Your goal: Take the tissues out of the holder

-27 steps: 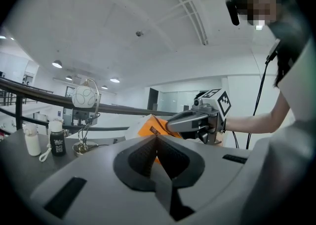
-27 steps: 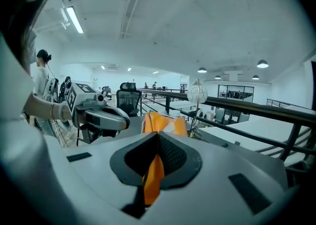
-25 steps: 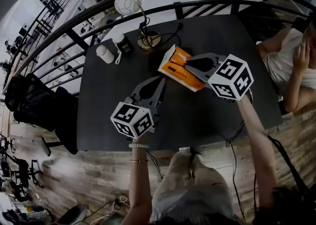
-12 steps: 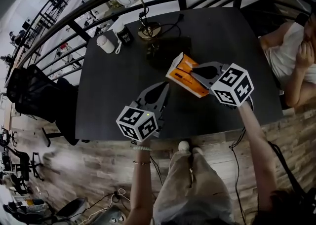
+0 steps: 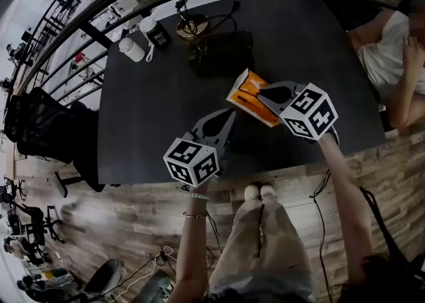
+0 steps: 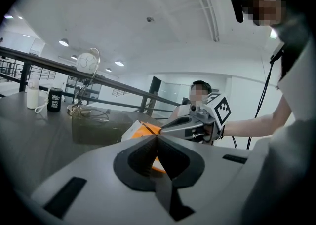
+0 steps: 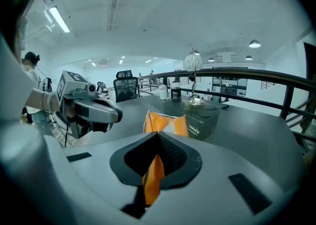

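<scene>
The orange and white tissue pack (image 5: pixel 254 98) hangs above the dark table (image 5: pixel 153 115), with my right gripper (image 5: pixel 257 93) shut on its near end. In the right gripper view the pack (image 7: pixel 165 123) stands up between the jaws of that gripper (image 7: pixel 158 134). The dark see-through holder (image 5: pixel 222 49) sits on the table beyond the pack, apart from it, and also shows as the holder (image 7: pixel 202 115) and holder (image 6: pixel 96 128). My left gripper (image 5: pixel 231 115) is shut with nothing in it, just left of the pack (image 6: pixel 143 130); its jaws (image 6: pixel 157 137) meet.
A globe desk lamp (image 5: pixel 174 2), a white bottle (image 5: pixel 131 49) and a black cup (image 5: pixel 153 31) stand at the table's far left corner. A railing (image 5: pixel 99 32) runs behind the table. A seated person (image 5: pixel 398 56) is at the right, an office chair (image 5: pixel 40 135) at the left.
My right gripper has carried the tissue pack away from the holder, toward me and to the right; the holder now stands uncovered. The left gripper has stayed shut beside it.
</scene>
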`<state>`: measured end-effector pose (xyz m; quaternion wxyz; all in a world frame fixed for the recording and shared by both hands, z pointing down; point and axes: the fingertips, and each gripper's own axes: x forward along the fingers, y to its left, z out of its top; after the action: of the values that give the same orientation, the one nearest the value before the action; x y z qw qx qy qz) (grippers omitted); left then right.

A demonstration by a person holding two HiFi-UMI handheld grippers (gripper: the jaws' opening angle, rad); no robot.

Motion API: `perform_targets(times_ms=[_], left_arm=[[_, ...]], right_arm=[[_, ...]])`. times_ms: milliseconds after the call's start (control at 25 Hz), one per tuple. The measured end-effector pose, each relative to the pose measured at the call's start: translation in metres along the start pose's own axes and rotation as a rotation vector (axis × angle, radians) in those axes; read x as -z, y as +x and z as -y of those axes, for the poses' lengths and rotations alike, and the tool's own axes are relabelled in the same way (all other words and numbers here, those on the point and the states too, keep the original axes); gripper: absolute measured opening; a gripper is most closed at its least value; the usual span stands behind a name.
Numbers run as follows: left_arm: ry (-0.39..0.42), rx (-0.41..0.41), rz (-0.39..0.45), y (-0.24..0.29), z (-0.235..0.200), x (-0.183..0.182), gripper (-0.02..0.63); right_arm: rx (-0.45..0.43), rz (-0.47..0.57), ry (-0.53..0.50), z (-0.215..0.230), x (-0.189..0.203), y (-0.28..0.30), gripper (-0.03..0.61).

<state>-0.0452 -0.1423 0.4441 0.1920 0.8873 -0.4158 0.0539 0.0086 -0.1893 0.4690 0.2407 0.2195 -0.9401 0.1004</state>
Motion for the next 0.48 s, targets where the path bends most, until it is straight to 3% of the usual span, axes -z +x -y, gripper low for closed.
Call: perform_targets(times_ms=[480], left_arm=[[-0.037,0.000,-0.054,0.005,-0.003,0.026,0.008]], right_arm=[[-0.029,-0.026,0.016,-0.013,0.006,0.018,0.020]])
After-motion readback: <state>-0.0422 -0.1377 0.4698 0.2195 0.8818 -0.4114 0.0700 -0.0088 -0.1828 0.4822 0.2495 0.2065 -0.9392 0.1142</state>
